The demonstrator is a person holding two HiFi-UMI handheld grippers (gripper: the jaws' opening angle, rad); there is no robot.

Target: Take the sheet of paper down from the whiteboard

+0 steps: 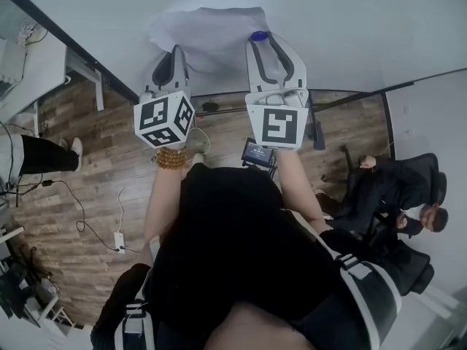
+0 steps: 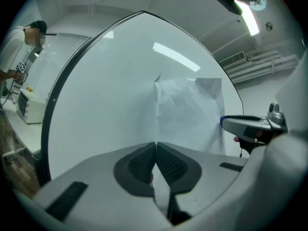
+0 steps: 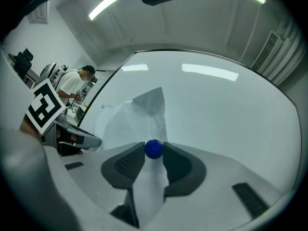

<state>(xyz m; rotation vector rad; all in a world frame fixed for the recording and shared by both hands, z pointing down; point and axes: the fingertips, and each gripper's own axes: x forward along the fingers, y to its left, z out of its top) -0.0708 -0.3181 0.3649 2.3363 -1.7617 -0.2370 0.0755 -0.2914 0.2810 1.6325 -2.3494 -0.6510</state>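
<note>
**A:** Where is the sheet of paper (image 1: 211, 39)?

**B:** Rumpled against the whiteboard (image 1: 350, 28). The left gripper (image 2: 155, 148) is pinched closed on its edge. The right gripper (image 3: 154, 147) clasps a blue ball magnet (image 3: 154, 150) lying over the sheet.

**A:** Best move?

**B:** Probably pull the magnet straight off with the left pinch held firm. No containers are visible.

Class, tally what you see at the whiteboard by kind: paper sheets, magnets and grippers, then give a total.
sheet of paper: 1
blue magnet: 1
grippers: 2 (left gripper, right gripper)
total: 4
</note>
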